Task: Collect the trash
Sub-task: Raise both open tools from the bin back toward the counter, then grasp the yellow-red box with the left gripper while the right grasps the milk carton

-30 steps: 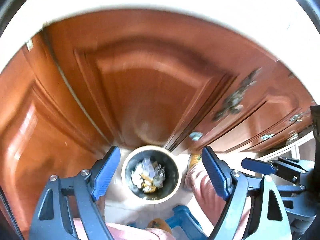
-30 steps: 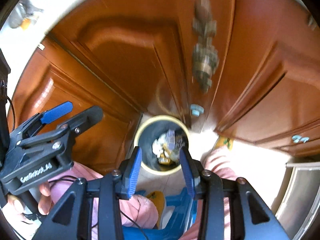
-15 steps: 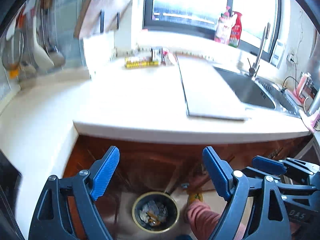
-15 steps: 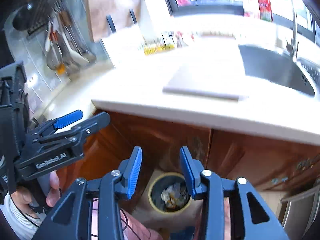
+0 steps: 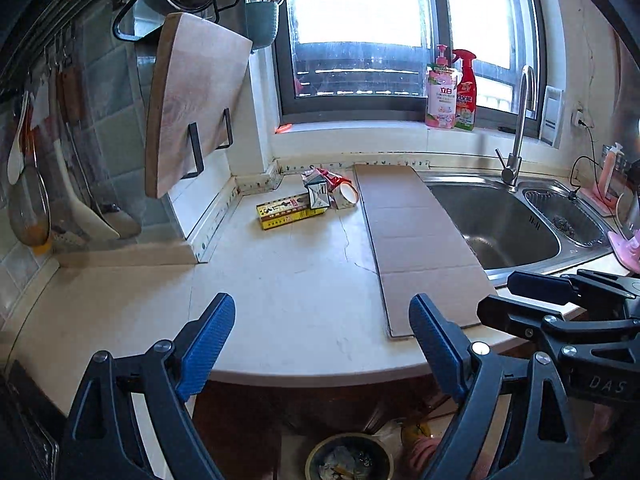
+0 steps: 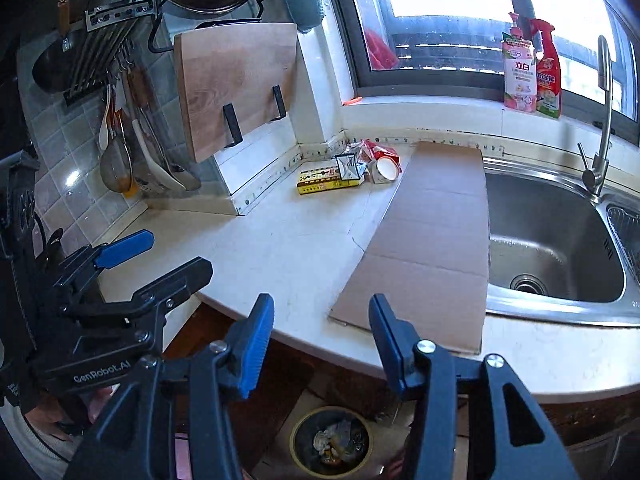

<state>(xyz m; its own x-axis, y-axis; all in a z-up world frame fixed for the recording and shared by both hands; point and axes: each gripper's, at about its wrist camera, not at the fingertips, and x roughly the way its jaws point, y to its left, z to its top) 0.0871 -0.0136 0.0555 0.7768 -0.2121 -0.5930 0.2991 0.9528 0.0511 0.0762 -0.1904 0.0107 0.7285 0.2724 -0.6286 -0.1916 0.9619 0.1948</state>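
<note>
Left wrist view: left tongs (image 5: 322, 344) at lower centre, spread wide with nothing between them, jaws just been opening. Right tongs (image 5: 532, 300) poke in from the lower right edge. White surface (image 5: 288, 280) fills the middle. Trash pile at upper centre, by the back wall: yellow box (image 5: 288, 211), small carton (image 5: 318, 194) touching its right end, crumpled red wrapper (image 5: 334, 178) behind, paper cup (image 5: 346, 198) on its side. Flat cardboard sheet (image 5: 416, 240) just right of the pile, sink (image 5: 500, 228) beyond. Trash bin (image 5: 348, 458) on the floor at bottom centre, scraps inside.

Right wrist view: right tongs (image 6: 322, 344) lower centre, about half open, empty, jaws just been opening. Left tongs (image 6: 144, 258) at left edge. Yellow box (image 6: 322, 180), carton (image 6: 348, 168), cup (image 6: 386, 170) at upper centre. Bin (image 6: 330, 442) at bottom centre.
</note>
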